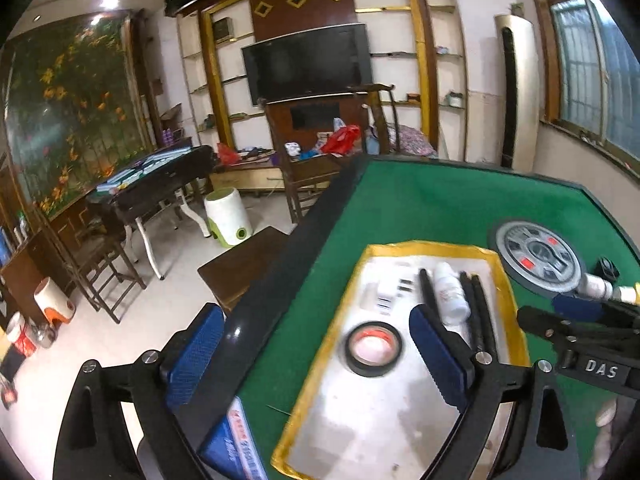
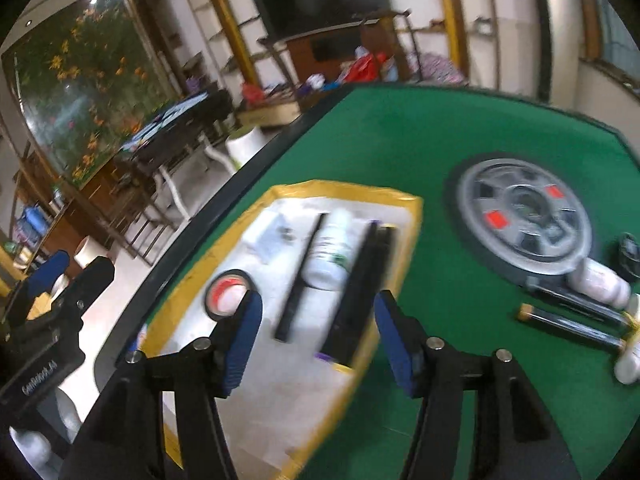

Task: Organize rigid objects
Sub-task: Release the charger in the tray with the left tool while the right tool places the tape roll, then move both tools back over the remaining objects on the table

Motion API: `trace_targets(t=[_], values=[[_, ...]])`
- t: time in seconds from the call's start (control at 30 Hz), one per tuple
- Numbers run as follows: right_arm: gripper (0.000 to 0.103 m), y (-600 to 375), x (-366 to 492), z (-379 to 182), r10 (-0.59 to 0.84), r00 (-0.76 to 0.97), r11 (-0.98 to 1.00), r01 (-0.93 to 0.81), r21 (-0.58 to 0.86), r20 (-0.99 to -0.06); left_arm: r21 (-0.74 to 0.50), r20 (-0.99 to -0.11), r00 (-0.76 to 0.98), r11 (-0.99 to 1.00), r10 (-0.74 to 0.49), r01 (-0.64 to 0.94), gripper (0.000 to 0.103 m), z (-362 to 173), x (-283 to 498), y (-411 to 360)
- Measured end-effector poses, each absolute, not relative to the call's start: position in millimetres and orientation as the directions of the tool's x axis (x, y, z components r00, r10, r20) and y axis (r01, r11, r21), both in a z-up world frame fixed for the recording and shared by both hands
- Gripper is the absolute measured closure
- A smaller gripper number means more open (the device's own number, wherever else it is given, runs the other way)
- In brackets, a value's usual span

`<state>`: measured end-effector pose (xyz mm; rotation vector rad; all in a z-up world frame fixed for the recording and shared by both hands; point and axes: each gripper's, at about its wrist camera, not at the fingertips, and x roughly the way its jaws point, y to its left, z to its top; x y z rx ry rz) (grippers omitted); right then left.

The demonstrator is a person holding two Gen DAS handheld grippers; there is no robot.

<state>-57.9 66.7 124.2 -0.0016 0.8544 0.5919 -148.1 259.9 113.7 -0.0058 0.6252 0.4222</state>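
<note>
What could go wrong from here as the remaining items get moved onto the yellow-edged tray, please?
1. The white plastic bottle lies on its side between black sticks; a nudge could roll it.
2. The small white bottles beside the grey round centre dial lie close together, so open jaws may knock a neighbour.
3. The black tape roll sits near the yellow-edged tray rim.

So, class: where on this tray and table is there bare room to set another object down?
Free: the tray's near half, below the tape roll; green felt beyond the tray. Crowded: the tray's far end around the white bottle; the felt near the round dial.
</note>
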Motion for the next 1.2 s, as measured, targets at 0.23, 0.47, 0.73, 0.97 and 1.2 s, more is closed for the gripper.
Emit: trace_targets(t=[0.23, 0.47, 0.73, 0.97, 1.2], values=[[0.029, 0.9, -62.7, 126.4, 0.411, 0.61, 0.9, -0.39, 0.195, -0.678, 0.183, -0.586, 0.735, 0.939, 0.342, -0.291, 0.007, 115.0, -146.8, 209.7], [0.007, -71.2, -71.2, 136.3, 0.273, 0.756, 0.961, -0.235, 0.142, -0.595, 0.236, -0.594, 0.744, 0.95, 0.306, -0.202, 0.007, 114.6, -146.0, 160.0], [0.0, -172.1, -36.7, 128.6, 0.097, 0.746, 0.99, -0.003, 0.142, -0.659, 0.222, -0.646, 0.727, 0.969, 0.232, -0.113, 0.007, 103.2, -135.6, 112.1], [0.0, -210.2, -39.2, 115.4, 0.076, 0.727, 0.982, 0.064, 0.179, -0.682, 0.214, -0.698, 0.692, 0.976, 0.187, -0.048, 0.007, 86.4, -125.3, 83.2], [0.0, -215.7, -38.1, 106.9, 0.105, 0.707, 0.977, 0.058, 0.205, -0.699, 0.206, -0.727, 0.669, 0.979, 0.155, -0.003, 0.007, 76.4, -122.6, 67.5]])
